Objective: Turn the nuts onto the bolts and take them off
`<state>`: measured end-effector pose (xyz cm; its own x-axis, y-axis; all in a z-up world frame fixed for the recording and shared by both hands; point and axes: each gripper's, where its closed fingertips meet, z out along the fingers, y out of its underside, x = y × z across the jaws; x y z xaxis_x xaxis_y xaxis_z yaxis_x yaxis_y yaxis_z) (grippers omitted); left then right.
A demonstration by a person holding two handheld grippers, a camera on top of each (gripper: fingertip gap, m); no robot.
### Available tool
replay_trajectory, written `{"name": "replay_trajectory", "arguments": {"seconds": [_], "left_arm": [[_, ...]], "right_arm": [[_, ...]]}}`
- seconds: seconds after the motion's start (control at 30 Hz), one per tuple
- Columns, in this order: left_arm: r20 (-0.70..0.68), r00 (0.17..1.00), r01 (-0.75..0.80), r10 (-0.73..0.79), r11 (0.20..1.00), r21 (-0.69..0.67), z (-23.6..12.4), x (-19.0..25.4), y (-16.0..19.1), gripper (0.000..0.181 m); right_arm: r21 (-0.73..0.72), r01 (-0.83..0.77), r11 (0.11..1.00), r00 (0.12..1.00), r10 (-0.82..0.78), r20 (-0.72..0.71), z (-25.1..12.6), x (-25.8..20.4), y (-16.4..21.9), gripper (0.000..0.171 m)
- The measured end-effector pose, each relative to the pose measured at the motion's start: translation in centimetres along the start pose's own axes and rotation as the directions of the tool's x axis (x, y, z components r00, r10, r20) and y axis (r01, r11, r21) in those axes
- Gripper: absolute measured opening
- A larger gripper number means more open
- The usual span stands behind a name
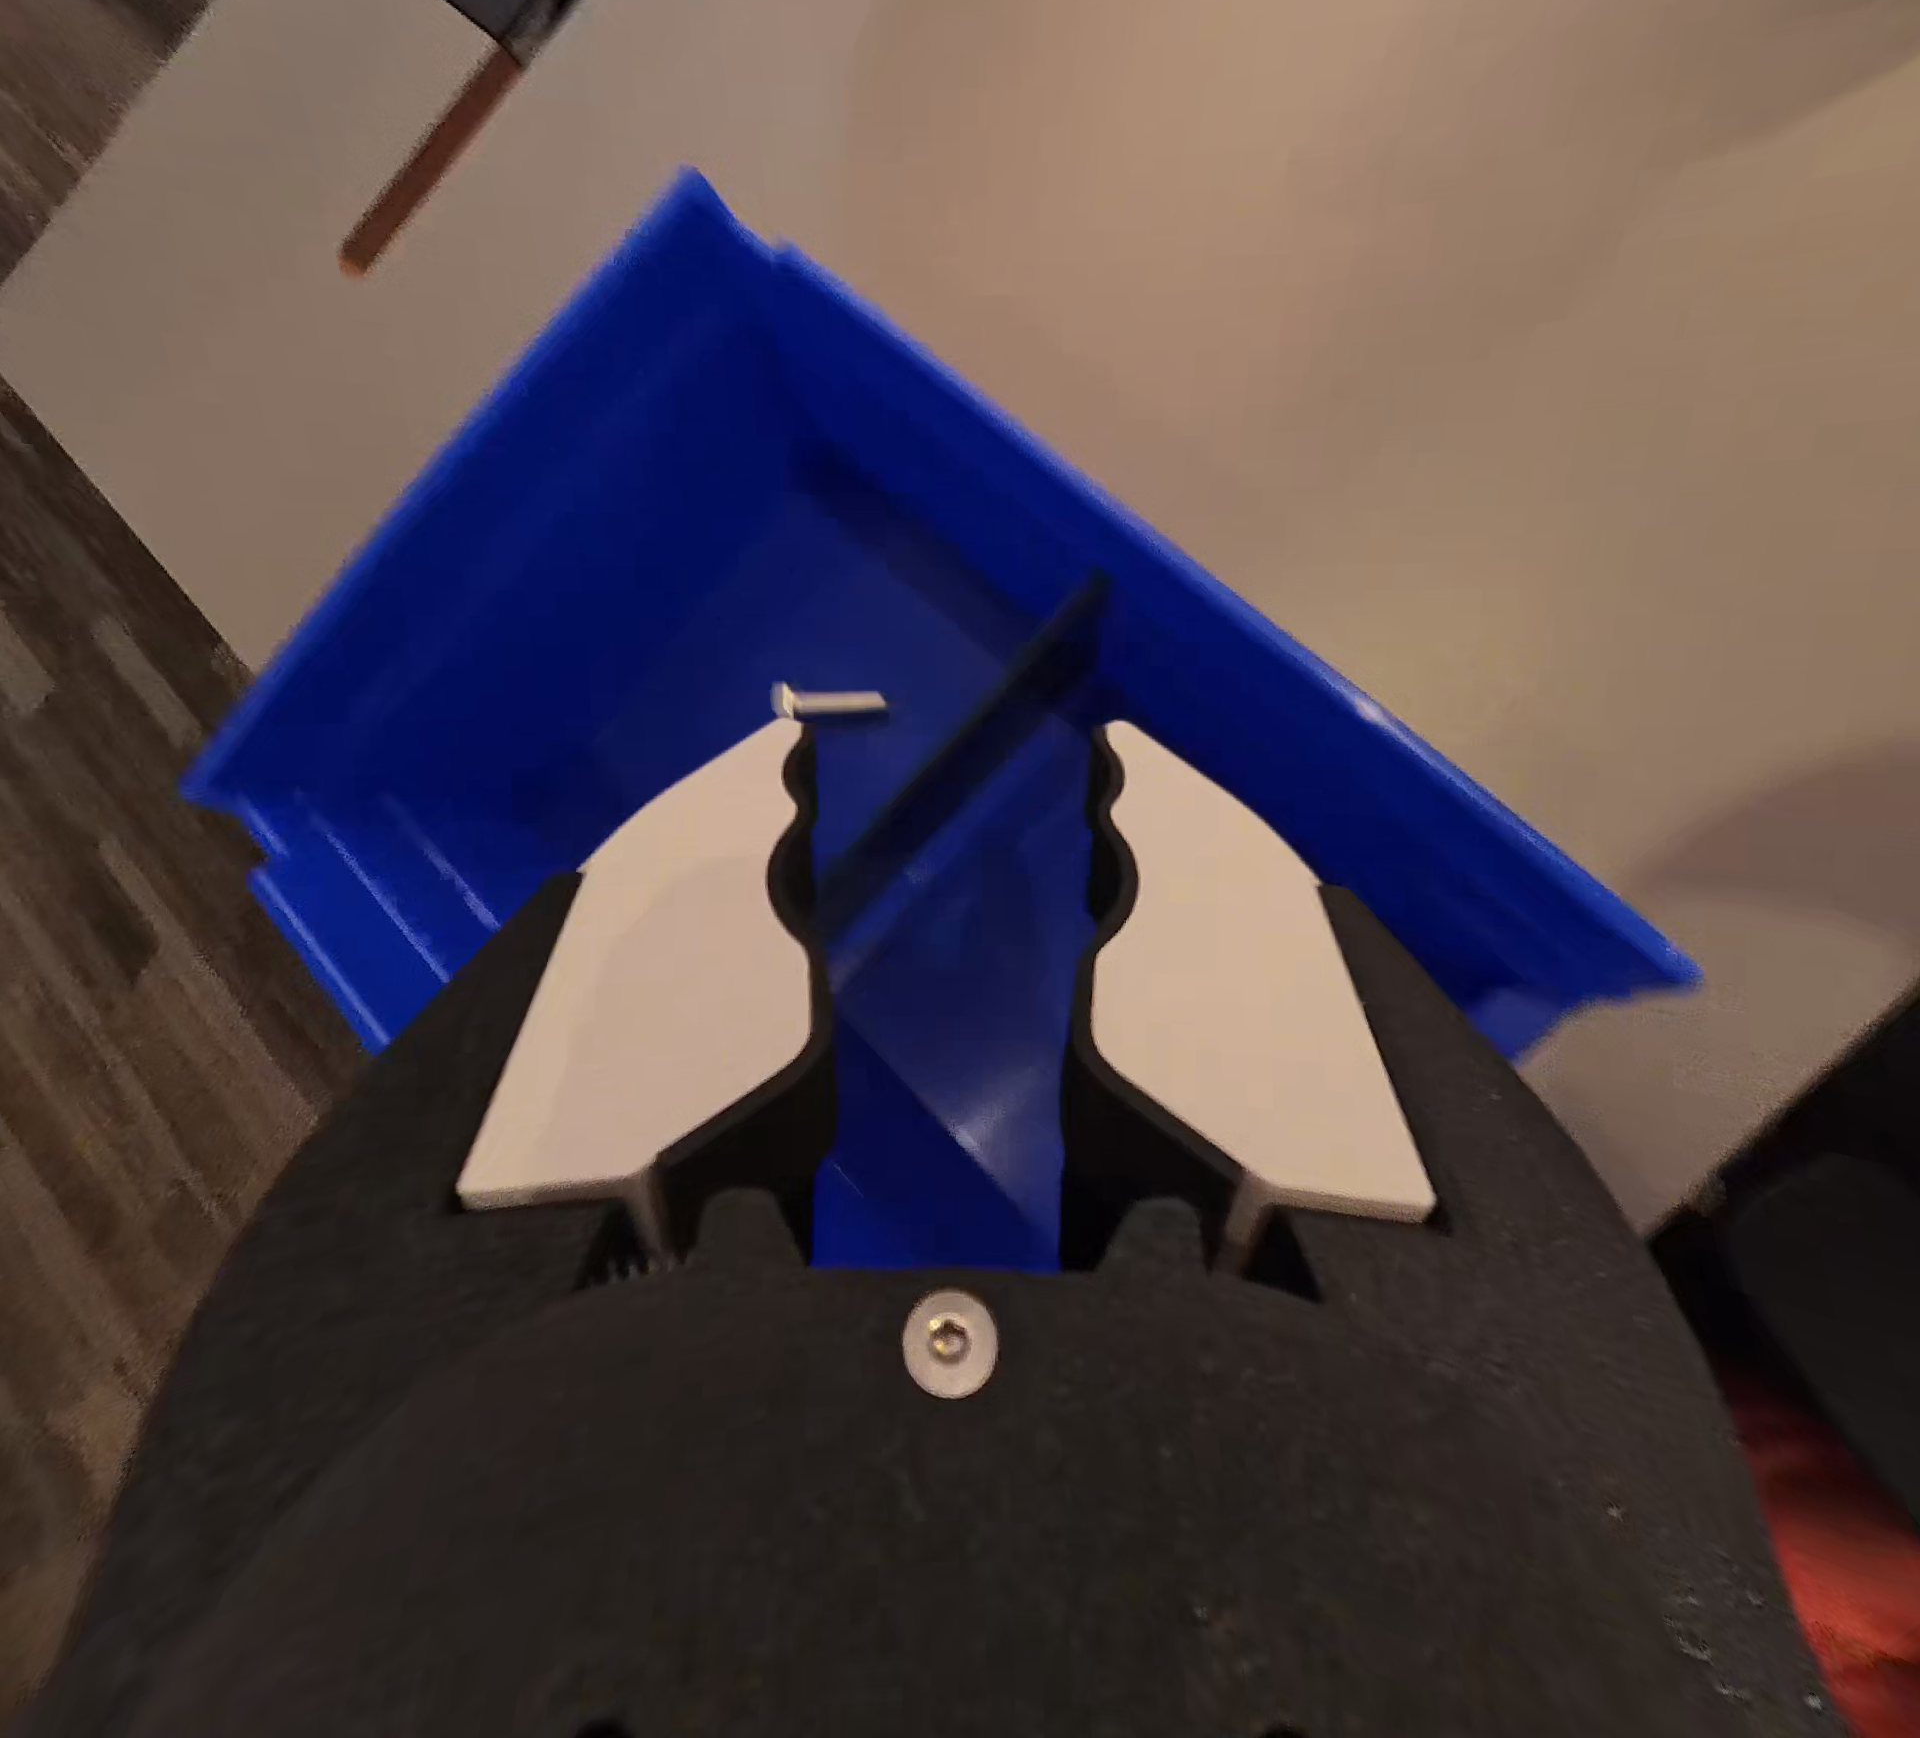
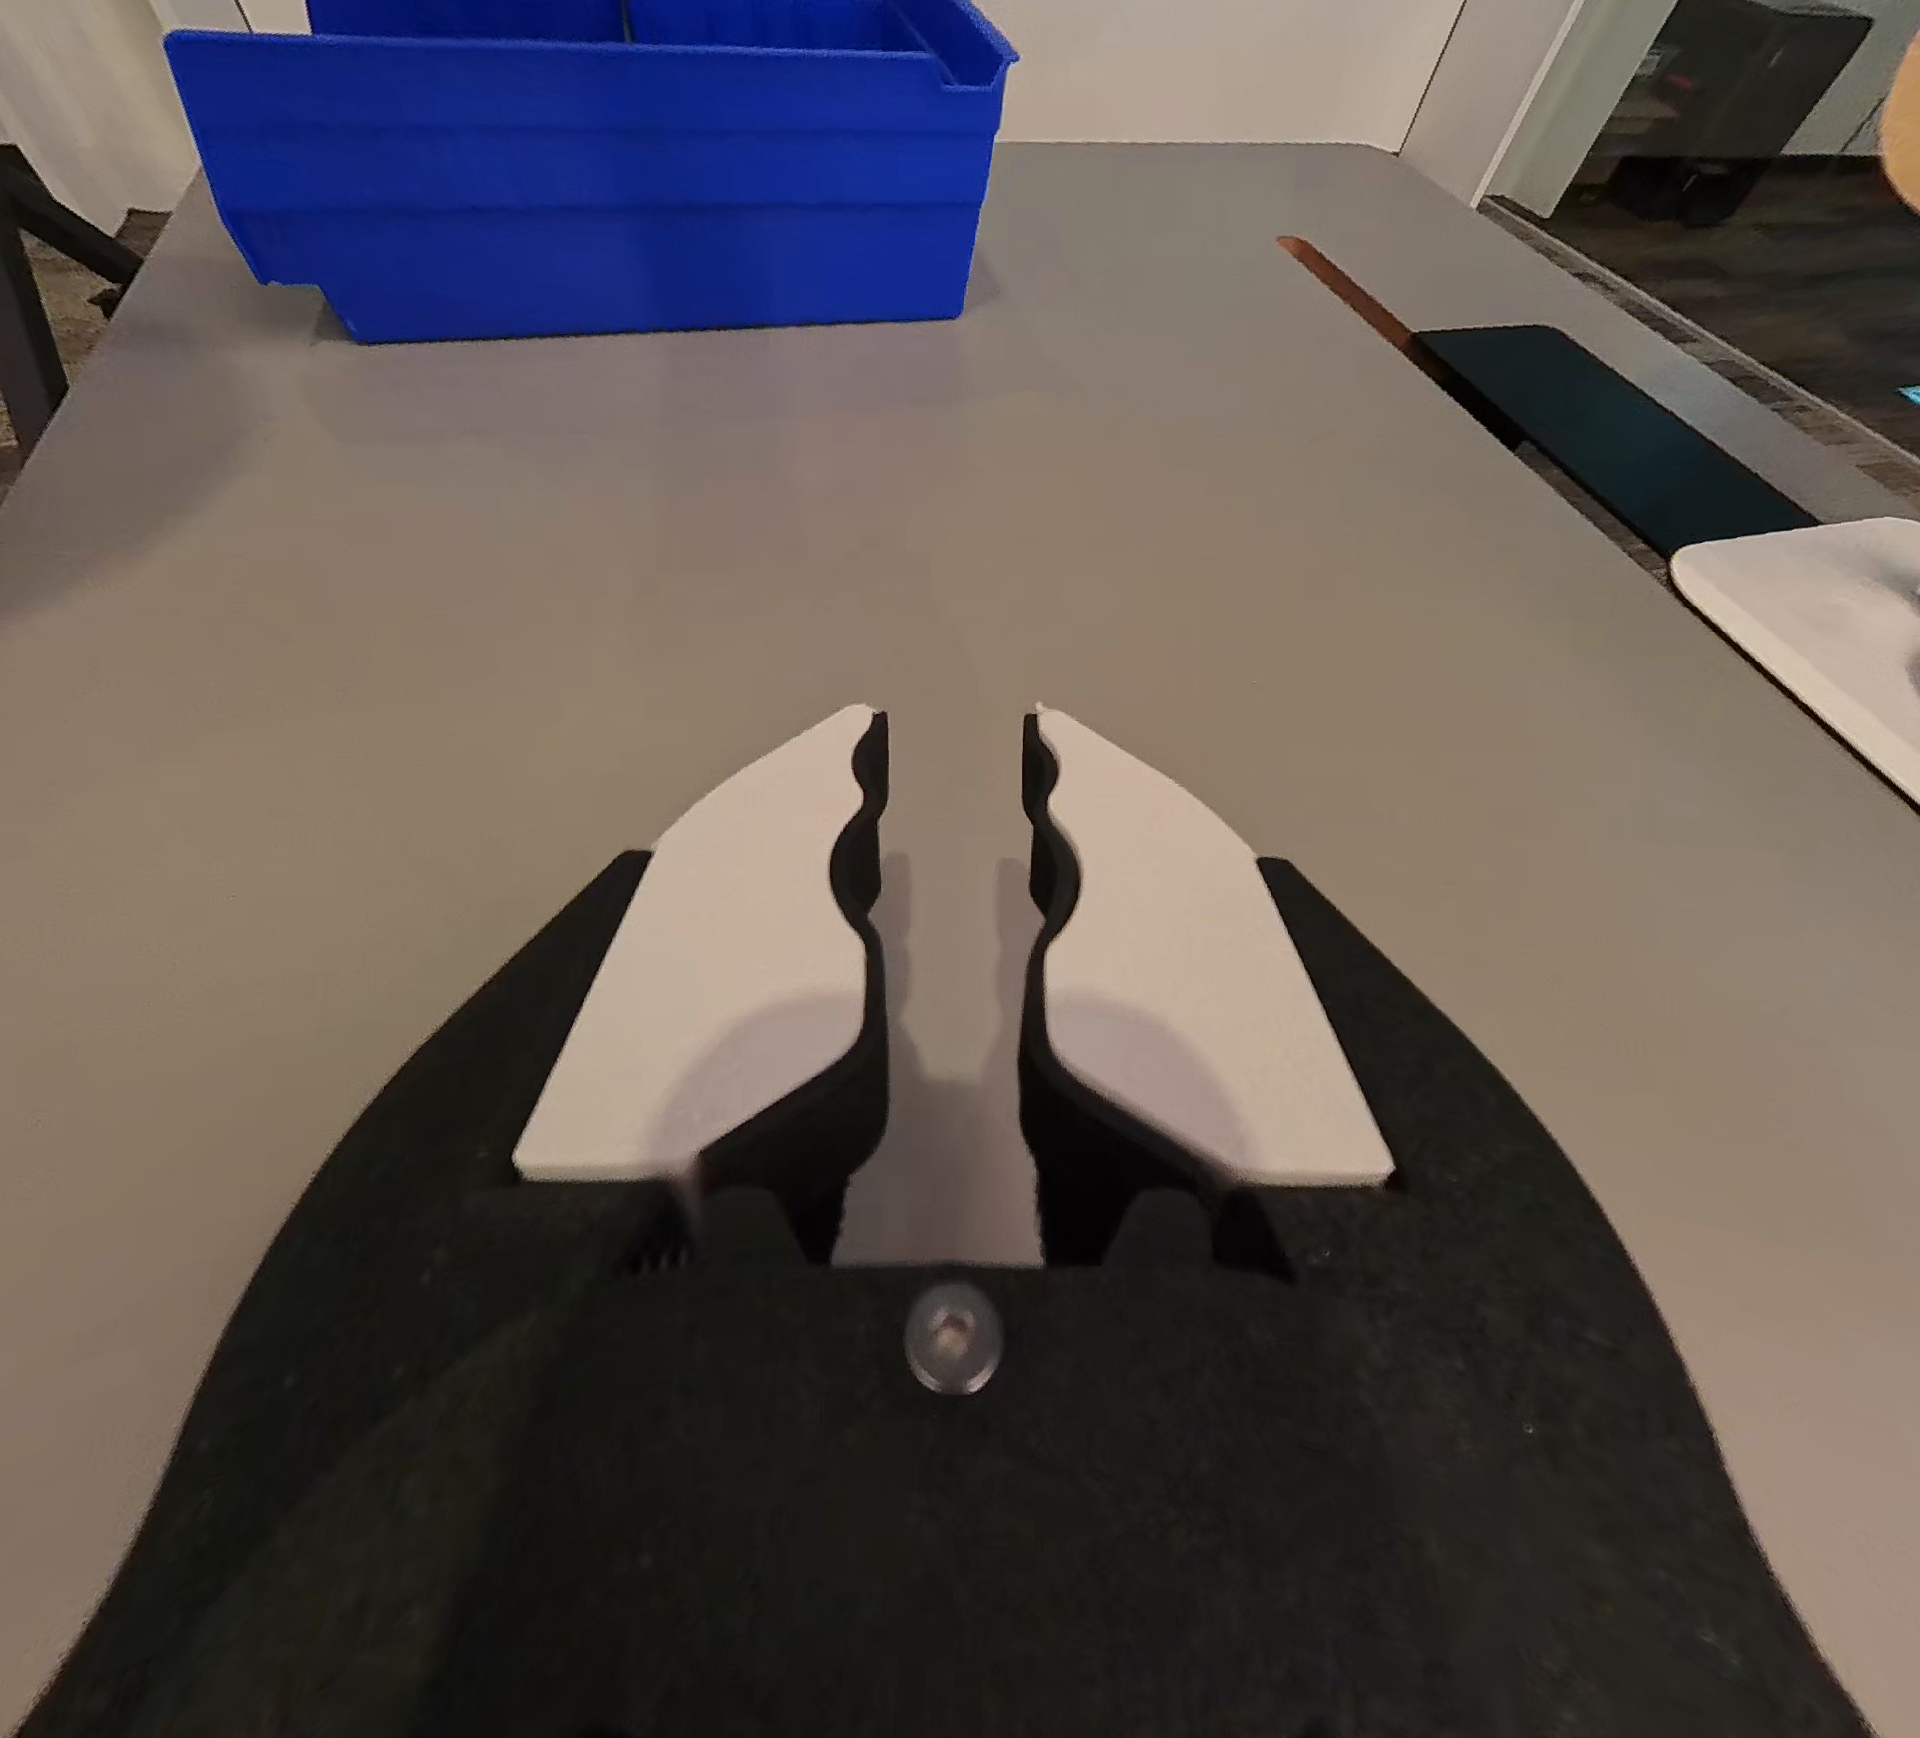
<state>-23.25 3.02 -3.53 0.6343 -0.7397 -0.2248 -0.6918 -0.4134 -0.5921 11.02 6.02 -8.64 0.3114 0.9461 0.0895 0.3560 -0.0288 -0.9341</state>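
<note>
Grey matte table [image 2: 520, 545]; glossy blue bin [image 1: 582, 608], slim metal bolt [image 1: 828, 702]; both grippers [image 1: 948, 732] [image 2: 956, 727] released.

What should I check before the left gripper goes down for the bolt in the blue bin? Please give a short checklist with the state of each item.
1. Left gripper open wide enough for the bolt: ok, fingers apart and empty.
2. Bolt in view and free: ok, it lies flat on the floor of the blue bin, left of the black divider.
3. Fingers centred on the bolt: not ok, the bolt sits by the left fingertip and the divider lies between the fingers.
4. Nut located: cannot tell, none visible.
5. Right gripper ready: ok, open, empty, above the grey table.
</note>
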Motion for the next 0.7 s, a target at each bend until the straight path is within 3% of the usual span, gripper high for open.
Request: {"name": "replay_trajectory", "arguments": {"seconds": [0.17,0.23,0.43,0.7], "left_arm": [[0.003,0.996,-0.09,0.091,0.985,-0.149,1.1,3.9,6.2,0.048],[-0.071,0.997,-0.054,0.041,0.98,-0.19,2.6,5.1,7.7,0.045],[-0.178,0.984,-0.067,0.02,0.962,-0.264,5.1,5.4,9.0,0.042],[-0.216,0.976,-0.109,0.042,0.945,-0.308,7.0,5.8,9.6,0.037]], "right_arm": [[-0.02,0.004,1.0,1.0,-0.004,0.01,0.4,-0.2,0.3,0.024],[-0.019,0.001,1.0,1.0,-0.001,0.012,0.4,-0.2,0.3,0.024],[0.003,-0.009,1.0,1.0,0.009,-0.013,-0.1,0.2,0.0,0.024],[0.021,-0.026,0.999,0.999,0.026,-0.027,-0.9,0.9,-0.1,0.023]]}}
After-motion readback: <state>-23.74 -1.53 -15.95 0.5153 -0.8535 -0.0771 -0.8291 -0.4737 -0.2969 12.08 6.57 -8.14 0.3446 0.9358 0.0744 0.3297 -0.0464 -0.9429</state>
